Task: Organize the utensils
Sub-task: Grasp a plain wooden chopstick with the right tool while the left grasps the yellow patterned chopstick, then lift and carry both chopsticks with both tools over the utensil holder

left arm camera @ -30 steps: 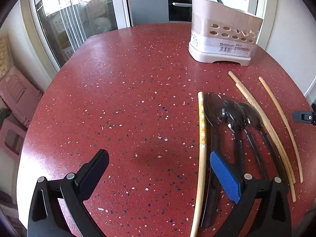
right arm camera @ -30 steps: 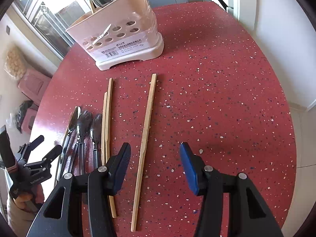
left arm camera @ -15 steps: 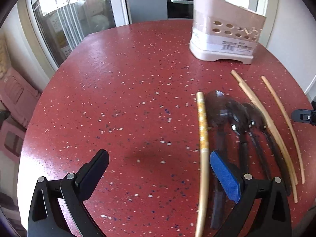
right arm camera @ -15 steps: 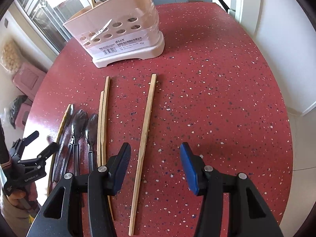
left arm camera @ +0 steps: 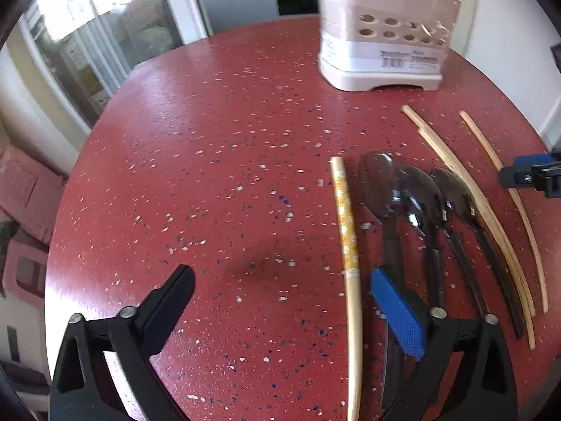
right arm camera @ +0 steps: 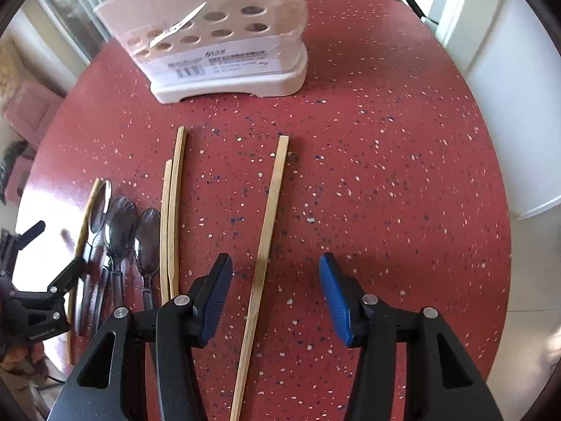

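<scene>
Utensils lie loose on the red table [left arm camera: 217,147], so judging by that the sorting has barely begun: nothing on the tabletop has gone into the holder [right arm camera: 224,45], which stands at the far side, well apart from the row; something pokes up from its top, but I cannot tell what. Counted from the left wrist view: one patterned chopstick [left arm camera: 345,231], three dark spoons [left arm camera: 417,203] side by side just beside it, then three plain chopsticks, two [left arm camera: 466,189] lying together and touching, and a lone one [right arm camera: 270,217] apart on the right. That makes seven pieces left to move. The left gripper [left arm camera: 277,312] hangs over the near end of the patterned chopstick with its jaws spread wide and nothing between the pads. The right gripper [right arm camera: 275,296] straddles the lone chopstick, jaws released and clear of it on both sides, so no grasp is made yet.
</scene>
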`<state>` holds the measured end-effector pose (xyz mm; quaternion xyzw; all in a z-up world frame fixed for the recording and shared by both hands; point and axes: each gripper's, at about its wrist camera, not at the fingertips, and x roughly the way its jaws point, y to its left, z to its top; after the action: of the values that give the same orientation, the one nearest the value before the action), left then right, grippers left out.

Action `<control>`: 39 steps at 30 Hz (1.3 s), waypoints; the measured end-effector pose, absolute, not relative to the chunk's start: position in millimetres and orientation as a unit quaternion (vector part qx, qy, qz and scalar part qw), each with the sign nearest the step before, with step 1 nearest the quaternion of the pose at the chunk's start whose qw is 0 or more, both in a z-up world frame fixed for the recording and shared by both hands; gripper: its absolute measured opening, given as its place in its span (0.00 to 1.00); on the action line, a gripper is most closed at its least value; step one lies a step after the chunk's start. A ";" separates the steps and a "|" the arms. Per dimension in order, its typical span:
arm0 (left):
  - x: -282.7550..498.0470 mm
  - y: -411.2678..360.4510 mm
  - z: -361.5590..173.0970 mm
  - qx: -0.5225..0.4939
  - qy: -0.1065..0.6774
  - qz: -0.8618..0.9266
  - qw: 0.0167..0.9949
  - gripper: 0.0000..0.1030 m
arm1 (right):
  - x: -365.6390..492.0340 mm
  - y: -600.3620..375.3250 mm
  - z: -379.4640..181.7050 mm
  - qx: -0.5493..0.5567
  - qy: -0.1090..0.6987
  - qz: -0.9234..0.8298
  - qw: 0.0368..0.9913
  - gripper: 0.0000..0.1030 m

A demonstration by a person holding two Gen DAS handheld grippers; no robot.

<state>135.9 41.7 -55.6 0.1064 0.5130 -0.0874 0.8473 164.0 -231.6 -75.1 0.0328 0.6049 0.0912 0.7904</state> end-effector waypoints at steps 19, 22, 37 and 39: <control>130.6 -6.5 -43.8 0.150 0.539 -0.176 0.810 0.36 | 170.1 -185.8 -64.7 -0.025 0.624 0.126 0.771 0.06; 122.6 -2.9 -40.0 0.133 0.525 -0.167 0.824 0.36 | 167.3 -192.4 -65.6 -0.009 0.616 0.136 0.776 0.06; 87.9 32.6 36.8 -0.003 0.400 -0.135 0.906 0.36 | 112.5 -262.6 -9.8 0.074 0.500 0.198 0.840 0.06; 88.1 29.9 45.6 -0.012 0.388 -0.135 0.912 0.36 | 106.4 -263.2 2.6 0.078 0.481 0.204 0.849 0.06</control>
<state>88.1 29.9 45.6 -0.0125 0.3882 -0.1353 0.9115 106.4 -263.2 2.6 0.0775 0.4810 0.2039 0.8492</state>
